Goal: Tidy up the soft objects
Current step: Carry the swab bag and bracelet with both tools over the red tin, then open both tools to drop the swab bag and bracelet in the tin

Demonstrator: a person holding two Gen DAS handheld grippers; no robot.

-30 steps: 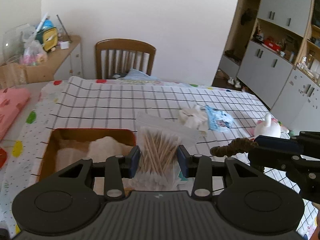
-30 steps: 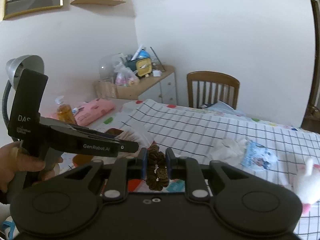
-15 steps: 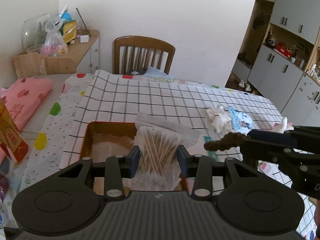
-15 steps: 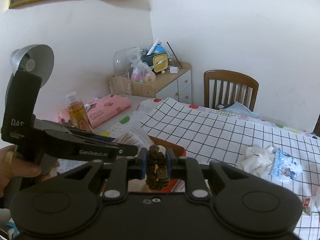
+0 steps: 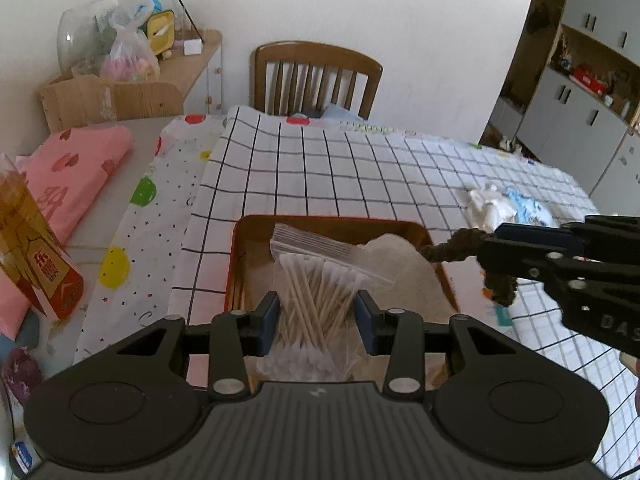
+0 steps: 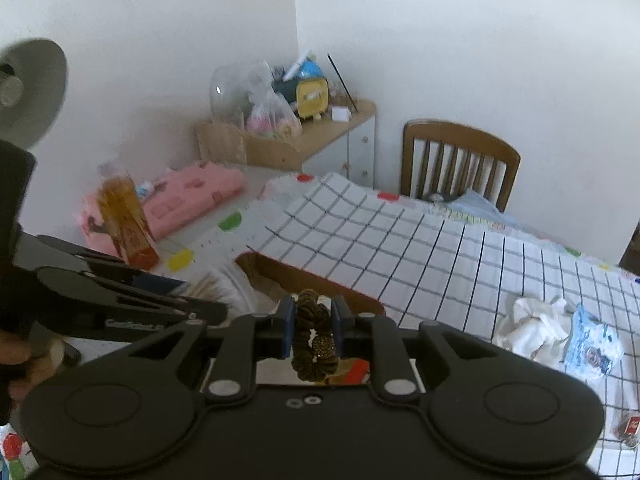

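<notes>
Left wrist view is showing my left gripper [image 5: 316, 316] pinching a clear bag of cotton swabs [image 5: 316, 300] over the brown tray [image 5: 240, 240], where I am judging it belongs beside the white cloth [image 5: 404, 272] already lying inside. My right gripper [image 6: 313, 330] is clamping a brown scrunchie [image 6: 314, 344] just beside the tray's right rim — probably queuing for the same drop. Only the right wrist view is showing the scrunchie's beaded bit, while the tray's inside is largely hidden there.

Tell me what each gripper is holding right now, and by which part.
The left gripper pinches a clear bag of cotton swabs around its middle. The right gripper clamps a brown hair scrunchie across its upper loop; the rest hangs below.
</notes>
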